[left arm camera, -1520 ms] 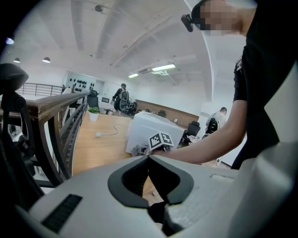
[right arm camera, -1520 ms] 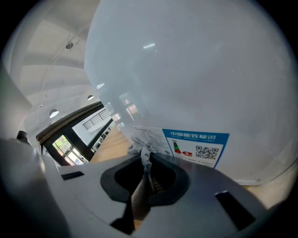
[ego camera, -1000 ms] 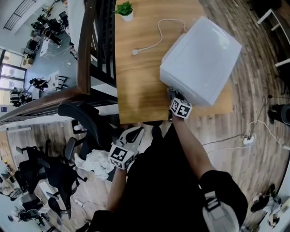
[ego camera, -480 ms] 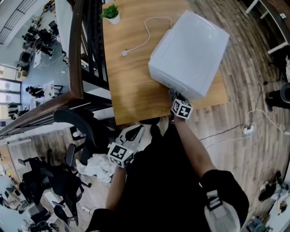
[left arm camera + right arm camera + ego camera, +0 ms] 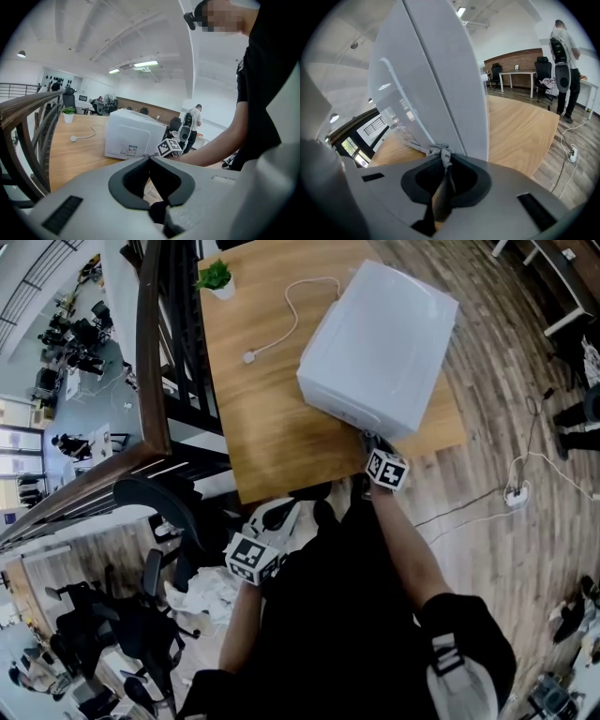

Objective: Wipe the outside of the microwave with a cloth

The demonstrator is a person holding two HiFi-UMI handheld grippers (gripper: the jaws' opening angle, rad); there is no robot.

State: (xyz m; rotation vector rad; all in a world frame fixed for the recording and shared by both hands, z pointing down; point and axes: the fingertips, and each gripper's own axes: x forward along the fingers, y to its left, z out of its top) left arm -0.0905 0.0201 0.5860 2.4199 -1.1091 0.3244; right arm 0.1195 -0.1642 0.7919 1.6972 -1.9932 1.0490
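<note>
The white microwave (image 5: 380,343) stands on the wooden table (image 5: 262,427), near its right front corner. My right gripper (image 5: 375,448) is at the microwave's near face, close to its right corner. In the right gripper view the jaws (image 5: 443,157) are shut on a grey cloth (image 5: 439,152), whose bunched tip touches the white microwave wall (image 5: 426,79). My left gripper (image 5: 255,557) hangs low beside my body, off the table. Its jaws (image 5: 149,159) are shut with nothing between them, and it faces the microwave (image 5: 129,138).
A white cable (image 5: 286,310) with a plug lies on the table behind the microwave, and a small potted plant (image 5: 216,277) stands at the far left corner. A wooden railing (image 5: 150,362) runs along the table's left. A person (image 5: 561,51) stands far right.
My right gripper has slid to the right along the microwave's near face with the cloth. The head view has shifted a little. The left gripper has stayed put.
</note>
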